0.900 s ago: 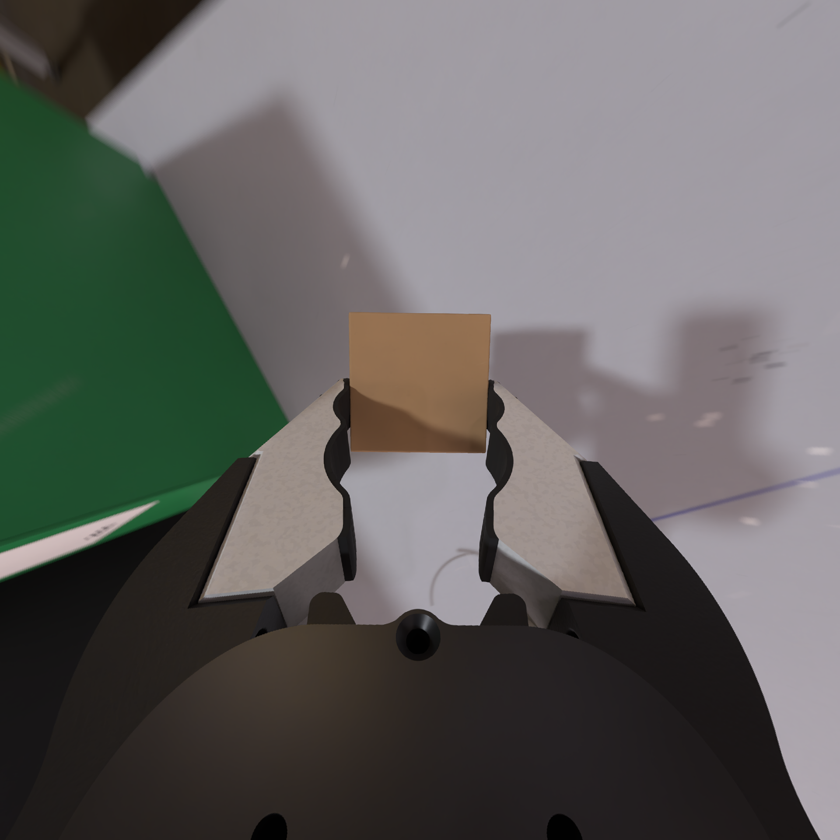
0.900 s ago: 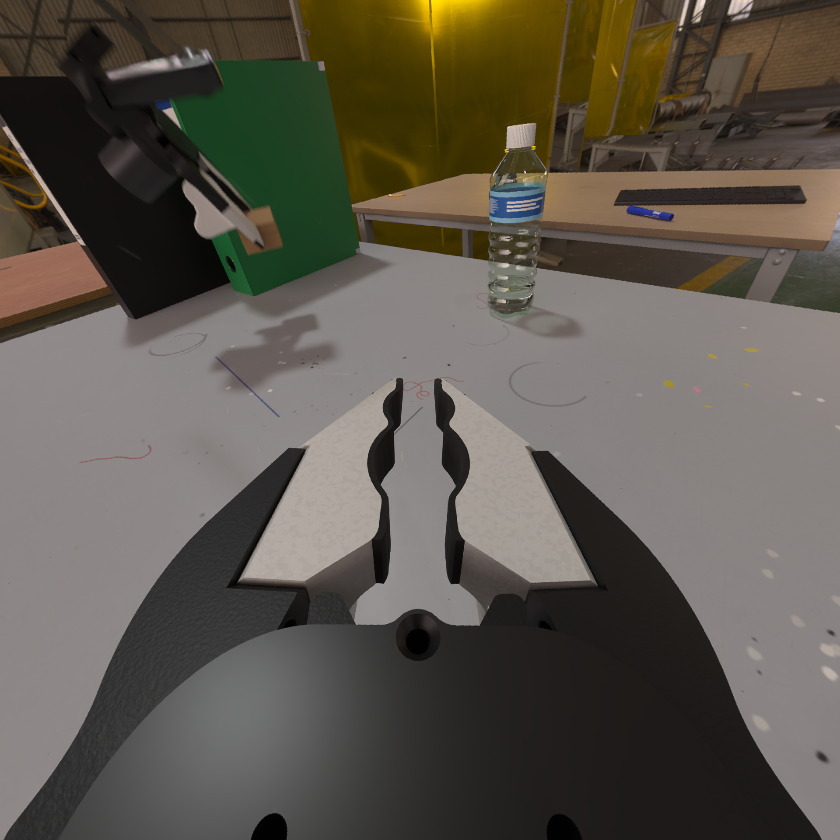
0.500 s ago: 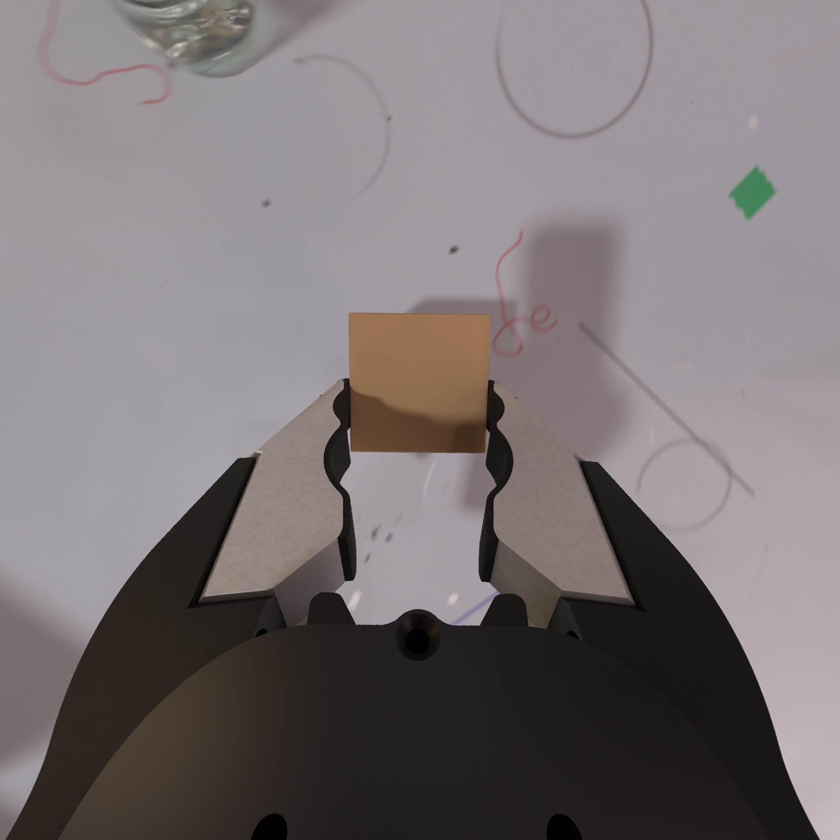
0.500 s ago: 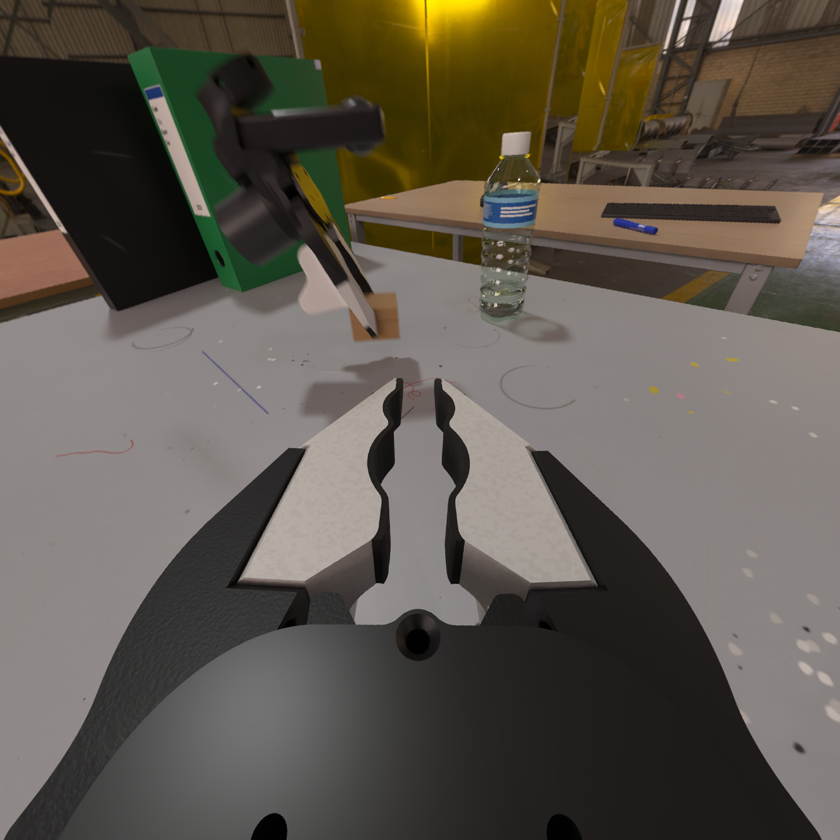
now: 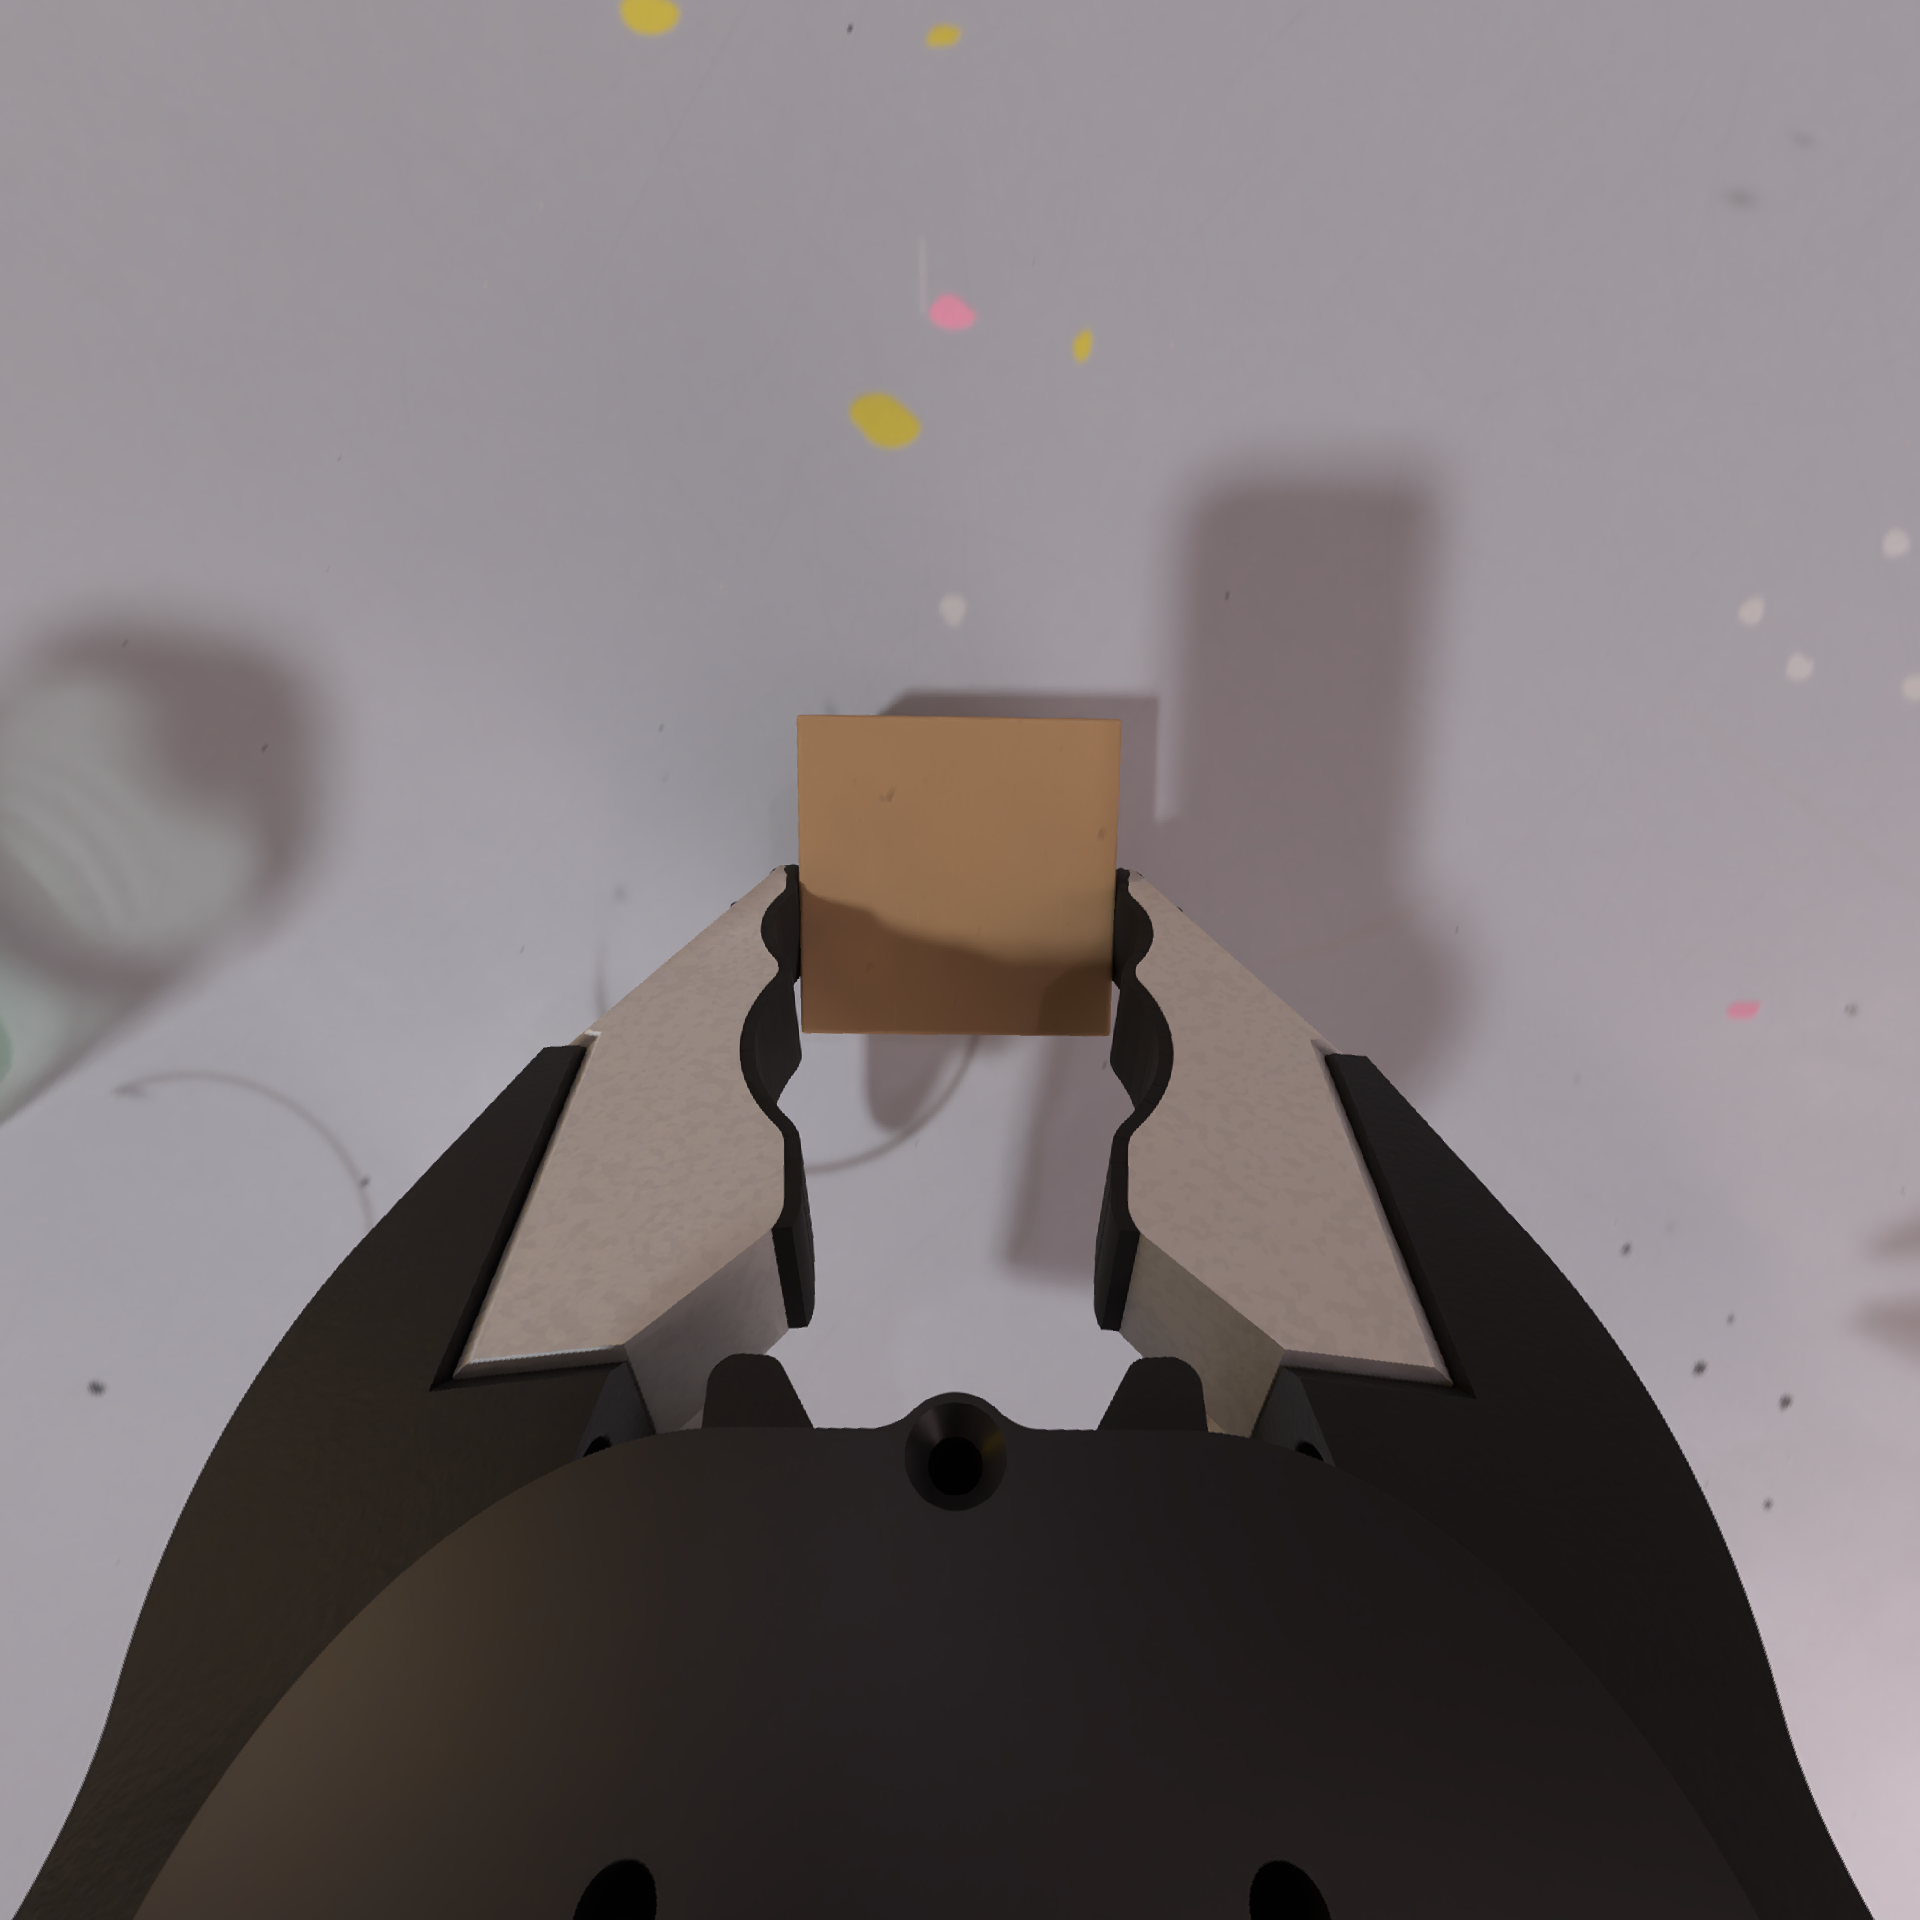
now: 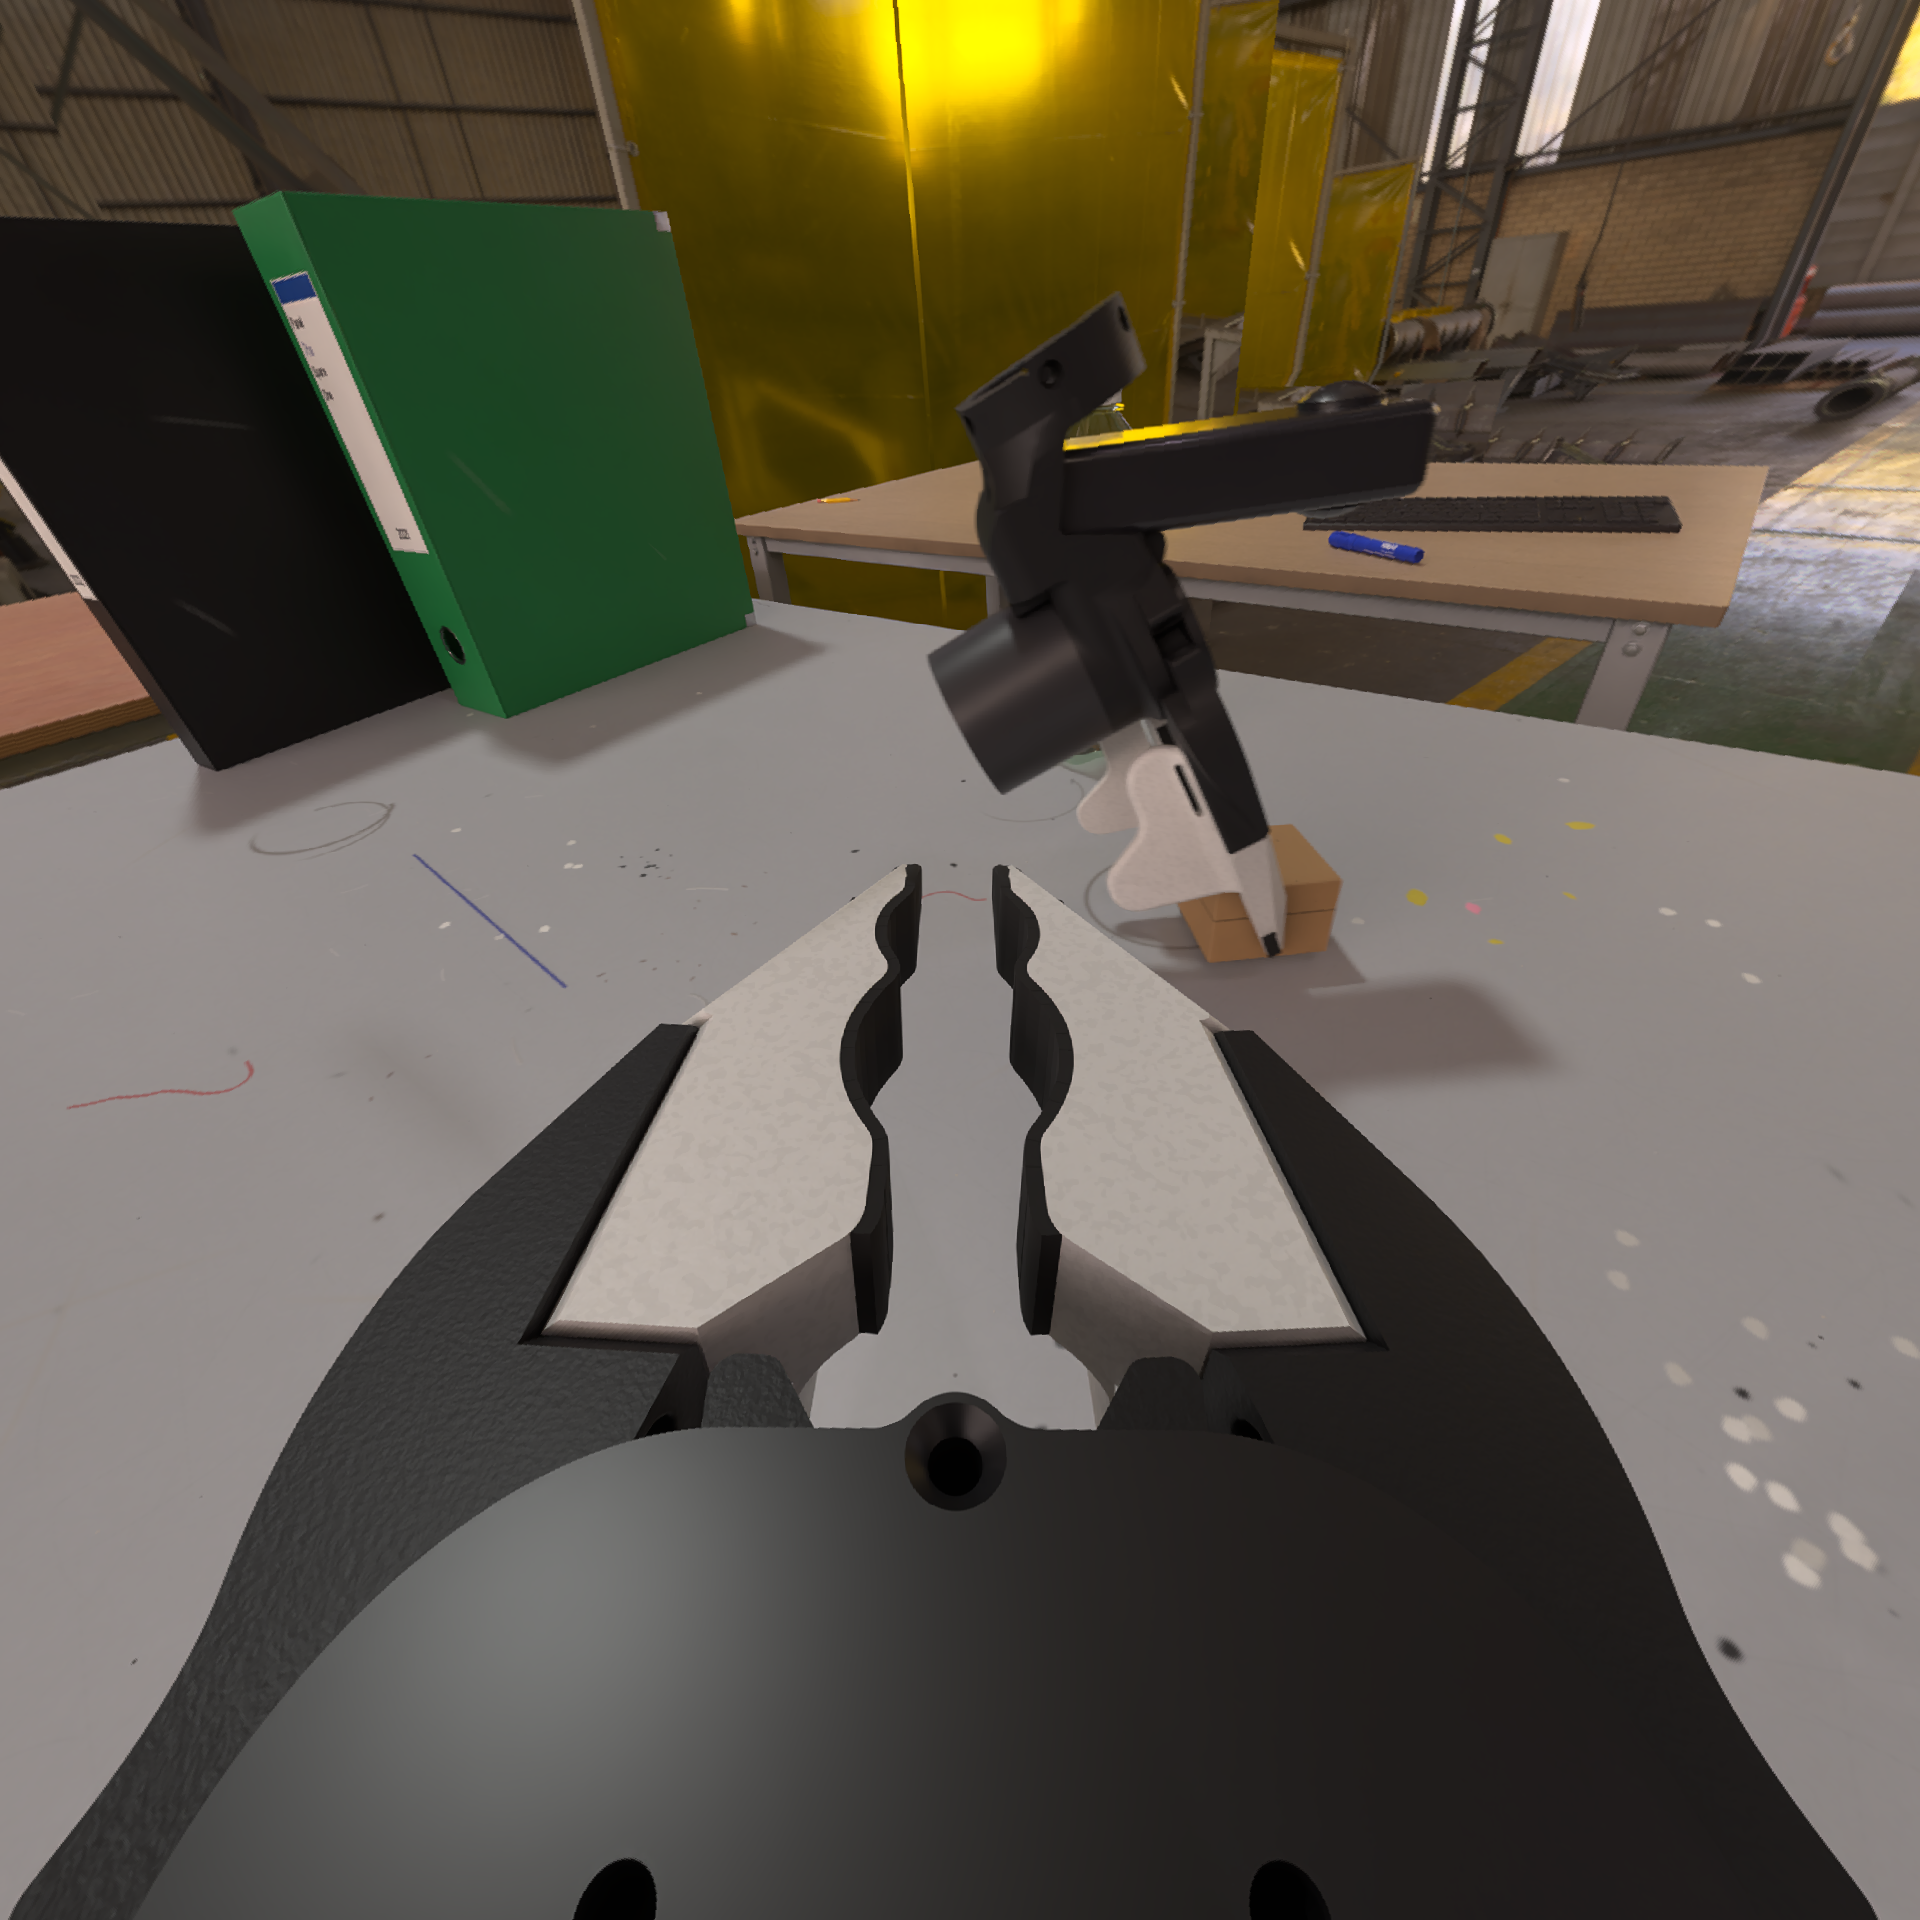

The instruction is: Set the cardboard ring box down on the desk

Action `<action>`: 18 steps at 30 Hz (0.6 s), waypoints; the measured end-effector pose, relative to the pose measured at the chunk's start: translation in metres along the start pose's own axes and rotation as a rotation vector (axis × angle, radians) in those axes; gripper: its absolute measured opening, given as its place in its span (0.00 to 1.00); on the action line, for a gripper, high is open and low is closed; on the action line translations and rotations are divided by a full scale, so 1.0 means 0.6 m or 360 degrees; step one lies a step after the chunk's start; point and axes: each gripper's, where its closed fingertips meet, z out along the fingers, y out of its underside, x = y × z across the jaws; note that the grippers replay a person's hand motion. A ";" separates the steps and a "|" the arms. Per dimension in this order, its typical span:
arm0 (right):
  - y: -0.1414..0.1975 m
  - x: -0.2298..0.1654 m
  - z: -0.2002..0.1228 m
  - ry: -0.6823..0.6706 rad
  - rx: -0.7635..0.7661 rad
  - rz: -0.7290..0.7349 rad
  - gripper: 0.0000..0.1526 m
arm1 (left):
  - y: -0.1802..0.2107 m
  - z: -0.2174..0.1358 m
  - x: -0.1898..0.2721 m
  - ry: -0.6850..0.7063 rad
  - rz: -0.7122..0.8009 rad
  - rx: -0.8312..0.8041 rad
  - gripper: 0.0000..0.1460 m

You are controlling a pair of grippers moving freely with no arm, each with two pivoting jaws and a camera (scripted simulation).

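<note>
The cardboard ring box (image 5: 956, 831) is a small tan cube, held by its sides between the fingertips of my left gripper (image 5: 956, 883), which is shut on it. In the right wrist view the left gripper (image 6: 1262, 925) points steeply down, and the box (image 6: 1304, 883) sits at or just above the grey desk (image 6: 312, 1299); I cannot tell whether it touches. It is just right of and beyond my right gripper (image 6: 954, 878), which is empty, low over the desk, its jaws a narrow gap apart.
A green binder (image 6: 520, 436) and a black binder (image 6: 156, 468) lean at the desk's back left. A blurred bottle (image 5: 94, 831) stands left of the box. Behind is a wooden table with a keyboard (image 6: 1496, 511) and a blue marker (image 6: 1371, 548).
My left gripper has carried the box from beside the green binder rightward past the bottle and down to desk level. The right gripper has barely moved and keeps the same narrow gap.
</note>
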 end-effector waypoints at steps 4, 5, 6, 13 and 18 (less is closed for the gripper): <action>0.000 0.001 0.000 0.0001 0.0001 0.0007 0.09 | -0.018 0.018 0.004 -0.0026 -0.0008 0.0000 0.40; 0.000 0.001 0.000 0.0002 0.0004 0.0009 0.09 | -0.020 0.019 0.004 -0.0032 -0.0011 0.0006 0.40; 0.000 0.001 0.000 0.0002 0.0005 0.0013 0.09 | -0.021 0.019 0.004 -0.0037 -0.0017 0.0015 0.42; 0.004 0.003 0.001 0.0024 0.0005 0.0009 0.09 | -0.002 -0.043 0.013 -0.0036 0.0080 0.0207 0.47; 0.011 -0.003 0.006 0.0011 -0.0013 0.0006 0.09 | 0.058 -0.168 -0.023 -0.0083 -0.0010 0.0614 0.19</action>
